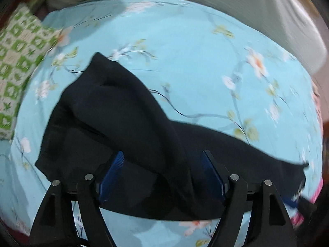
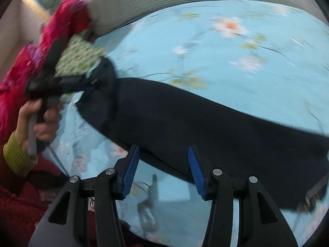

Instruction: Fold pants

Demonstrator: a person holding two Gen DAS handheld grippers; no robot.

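While the black pants (image 1: 127, 123) lie on the light blue flowered bedsheet (image 1: 185, 51), their long axis in the left wrist view runs from a bunched, doubled-over end at the centre left down to a thin tip at the lower right edge of the frame. In the right wrist view the pants (image 2: 195, 123) stretch from the left centre, where one end is heaped, across to the right edge, widening toward the lower right.

The left gripper (image 1: 162, 175) sits at the bottom centre of its own view, pointing steeply down at the cloth; its blue pads (image 1: 112, 177) stand wide apart with fabric lying beneath and between them but not pressed by either pad. In the right wrist view the left gripper (image 2: 67, 82) shows at the left centre beside the heaped end, held by a hand (image 2: 35, 121) with a yellow-green cuff (image 2: 16, 156) below a red patterned sleeve (image 2: 67, 20).

The right gripper (image 2: 163, 168) fills the bottom centre of its view, jaws parted to a middling gap, the pads (image 2: 129, 173) over the near edge of the pants and gripping nothing.

A green-and-white checked pillow (image 1: 18, 61) rests at the upper left in the left wrist view
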